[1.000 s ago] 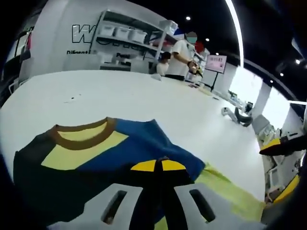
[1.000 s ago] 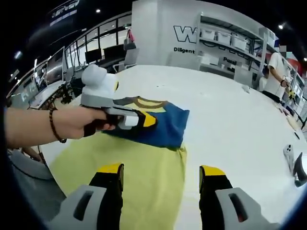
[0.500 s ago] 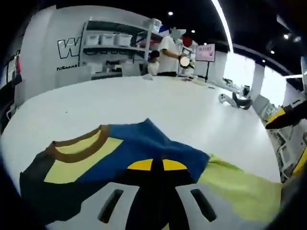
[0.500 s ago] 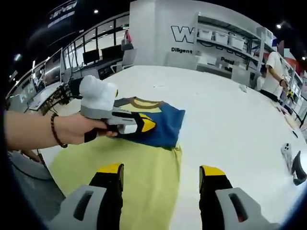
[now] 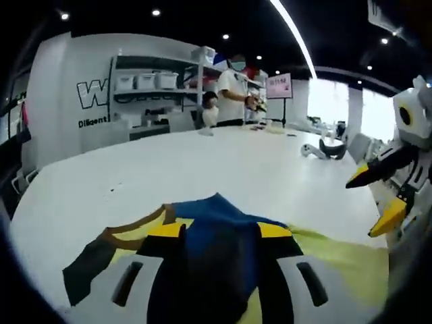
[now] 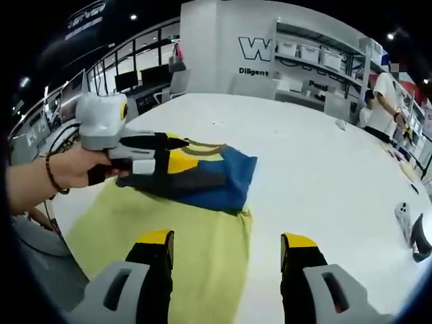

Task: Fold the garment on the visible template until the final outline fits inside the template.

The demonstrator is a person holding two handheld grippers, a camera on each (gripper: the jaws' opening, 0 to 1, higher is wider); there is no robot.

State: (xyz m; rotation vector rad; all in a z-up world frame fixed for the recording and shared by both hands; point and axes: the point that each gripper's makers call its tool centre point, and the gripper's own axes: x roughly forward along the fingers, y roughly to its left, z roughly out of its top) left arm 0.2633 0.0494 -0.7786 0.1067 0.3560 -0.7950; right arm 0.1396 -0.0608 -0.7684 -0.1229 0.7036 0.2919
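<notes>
A lab or showroom: storage shelving (image 6: 317, 61), monitor desks (image 6: 138, 84), lettered wall (image 5: 91, 101)

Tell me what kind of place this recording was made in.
Probably a robotics lab or showroom floor. A wide white work table carries a folded blue-and-yellow garment on a yellow-green template sheet; grey shelving with white storage bins stands against a lettered white wall, and computer monitors line desks at the side.
</notes>
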